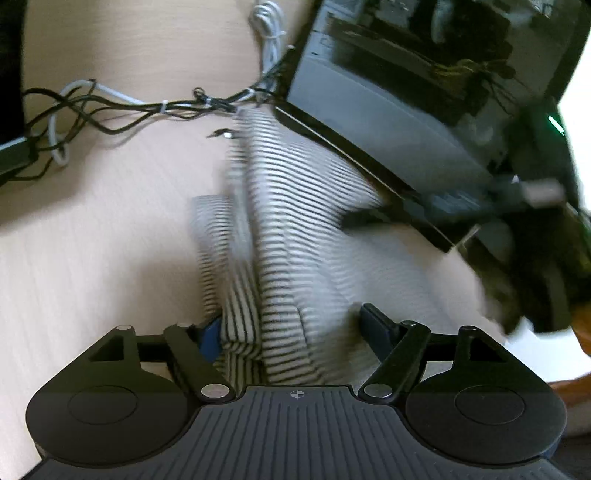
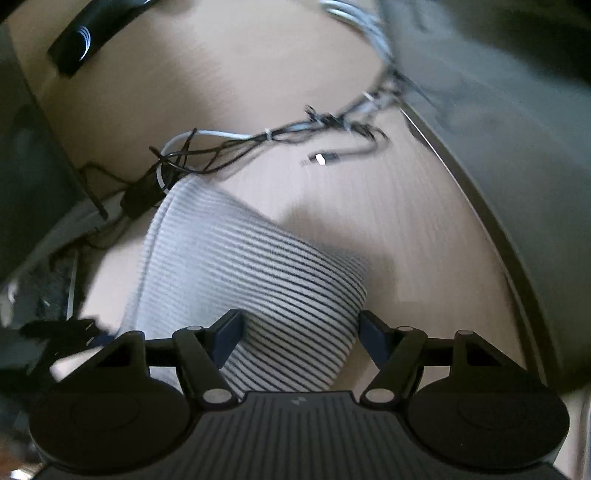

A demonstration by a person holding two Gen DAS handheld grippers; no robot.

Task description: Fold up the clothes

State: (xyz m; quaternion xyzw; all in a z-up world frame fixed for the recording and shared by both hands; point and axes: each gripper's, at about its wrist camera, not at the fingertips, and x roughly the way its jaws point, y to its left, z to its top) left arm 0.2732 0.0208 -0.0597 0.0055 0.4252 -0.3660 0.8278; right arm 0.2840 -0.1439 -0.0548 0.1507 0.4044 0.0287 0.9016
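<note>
A black-and-white striped garment [image 1: 288, 229] lies crumpled on the pale wooden table [image 1: 110, 221], blurred by motion. My left gripper [image 1: 291, 332] is open, its jaws spread wide with striped cloth lying between them. In the right wrist view the same striped garment [image 2: 251, 266] lies folded in a rounded heap. My right gripper [image 2: 299, 332] is open just over its near edge, with cloth between the blue-padded fingers [image 2: 373, 332]. The other gripper shows dark and blurred at the right of the left wrist view [image 1: 461, 206].
A tangle of black and white cables [image 1: 122, 107] runs across the far table, also in the right wrist view [image 2: 258, 144]. A dark monitor [image 1: 424, 92] stands at the right. A black device [image 2: 88, 33] lies far left; a grey curved edge [image 2: 498, 221] borders the right.
</note>
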